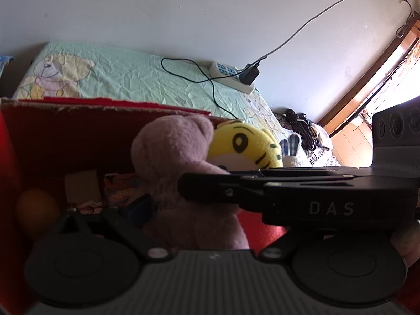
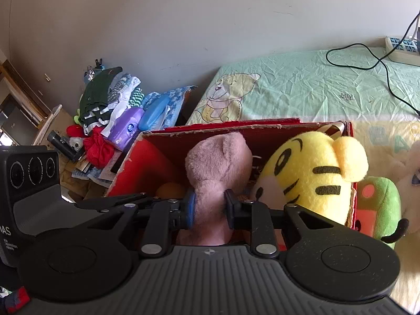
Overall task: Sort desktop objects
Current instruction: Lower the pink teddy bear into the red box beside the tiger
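Observation:
A pink plush bear (image 2: 218, 165) stands upright in a red cardboard box (image 2: 236, 127). My right gripper (image 2: 210, 207) is shut on the bear's neck with its blue pads. In the left wrist view the right gripper (image 1: 189, 186) reaches in from the right across the bear (image 1: 173, 152). My left gripper (image 1: 210, 210) stands open around the bear's lower body; its right finger is hidden behind the right gripper. A yellow tiger plush (image 2: 315, 178) leans on the box's right side. An orange ball (image 1: 36, 210) lies inside the box (image 1: 78, 131).
A green plush (image 2: 383, 202) and a white bunny plush (image 2: 409, 173) lie right of the box on the bed sheet (image 2: 302, 84). A power strip (image 1: 231, 76) with a black cable sits by the wall. Clothes (image 2: 105, 105) and a purple wipes pack (image 2: 126, 128) are piled to the left.

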`<state>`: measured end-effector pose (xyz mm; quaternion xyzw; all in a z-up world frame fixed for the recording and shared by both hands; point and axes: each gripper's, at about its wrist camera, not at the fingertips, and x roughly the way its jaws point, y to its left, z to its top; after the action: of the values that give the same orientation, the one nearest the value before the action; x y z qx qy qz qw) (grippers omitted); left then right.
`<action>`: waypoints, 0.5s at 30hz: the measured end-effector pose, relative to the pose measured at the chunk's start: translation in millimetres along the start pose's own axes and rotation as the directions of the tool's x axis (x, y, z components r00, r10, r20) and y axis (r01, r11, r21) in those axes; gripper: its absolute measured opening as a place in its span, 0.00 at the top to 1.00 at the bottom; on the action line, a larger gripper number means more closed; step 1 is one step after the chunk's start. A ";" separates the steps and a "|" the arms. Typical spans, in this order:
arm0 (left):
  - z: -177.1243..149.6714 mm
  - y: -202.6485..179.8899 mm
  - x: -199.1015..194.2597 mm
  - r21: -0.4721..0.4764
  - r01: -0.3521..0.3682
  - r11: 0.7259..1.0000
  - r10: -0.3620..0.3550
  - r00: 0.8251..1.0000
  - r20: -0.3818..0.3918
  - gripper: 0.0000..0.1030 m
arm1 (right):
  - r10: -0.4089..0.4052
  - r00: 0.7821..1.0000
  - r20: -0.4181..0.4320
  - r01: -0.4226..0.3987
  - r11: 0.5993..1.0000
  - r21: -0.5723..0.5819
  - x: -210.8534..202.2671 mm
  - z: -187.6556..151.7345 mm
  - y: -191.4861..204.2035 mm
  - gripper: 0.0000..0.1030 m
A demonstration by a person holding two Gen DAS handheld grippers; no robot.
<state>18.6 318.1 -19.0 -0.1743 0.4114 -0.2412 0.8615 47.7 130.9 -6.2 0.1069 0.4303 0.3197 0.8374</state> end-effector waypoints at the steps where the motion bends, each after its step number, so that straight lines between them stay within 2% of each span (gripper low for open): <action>1: -1.0 1.5 2.0 -0.004 0.000 1.000 0.000 1.000 -0.008 0.07 | -0.005 1.000 -0.001 0.005 1.000 0.005 1.7 -0.8 -1.4 0.76; 15: -4.3 13.4 11.5 -0.022 0.008 1.000 -0.009 0.997 -0.071 0.06 | -0.068 0.995 0.072 0.066 0.997 0.031 9.2 -7.4 -6.0 0.81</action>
<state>25.1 322.3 -35.4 -0.1769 0.4437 -0.2464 0.8433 48.4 131.3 -19.4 0.1158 0.4070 0.2811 0.8614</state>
